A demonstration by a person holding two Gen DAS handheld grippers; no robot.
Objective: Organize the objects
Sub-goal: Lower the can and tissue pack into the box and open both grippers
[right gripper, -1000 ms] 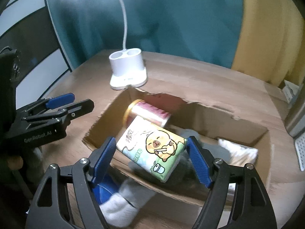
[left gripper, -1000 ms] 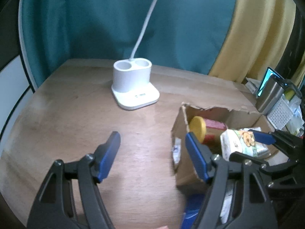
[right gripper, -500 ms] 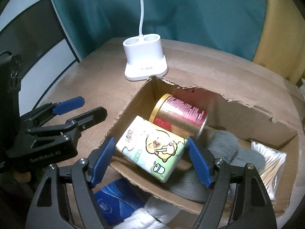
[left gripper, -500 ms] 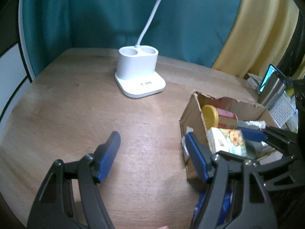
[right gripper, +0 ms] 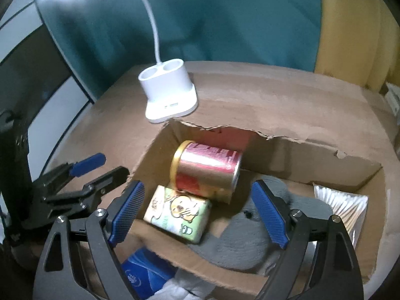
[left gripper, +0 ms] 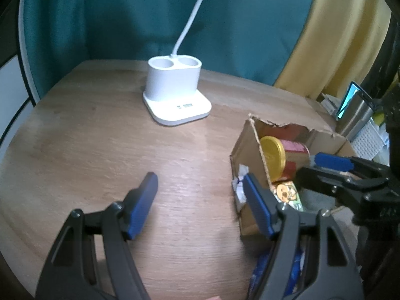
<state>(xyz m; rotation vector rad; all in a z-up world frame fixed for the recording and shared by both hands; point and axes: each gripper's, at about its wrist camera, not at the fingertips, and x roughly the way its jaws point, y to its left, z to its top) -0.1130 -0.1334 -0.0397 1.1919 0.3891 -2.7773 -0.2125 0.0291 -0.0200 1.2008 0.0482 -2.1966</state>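
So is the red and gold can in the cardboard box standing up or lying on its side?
On its side. The can lies in the cardboard box, its gold end facing sideways, against the tissue pack.

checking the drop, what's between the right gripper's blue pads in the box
In the right wrist view, the tissue pack lies in the cardboard box, between the opening jaws of the right gripper, neither pad touching it. Beside it sits grey cloth.

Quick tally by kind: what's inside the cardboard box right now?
Can: 1
Tissue pack: 1
Grey cloth item: 1
Cotton swab pack: 1
Total: 4
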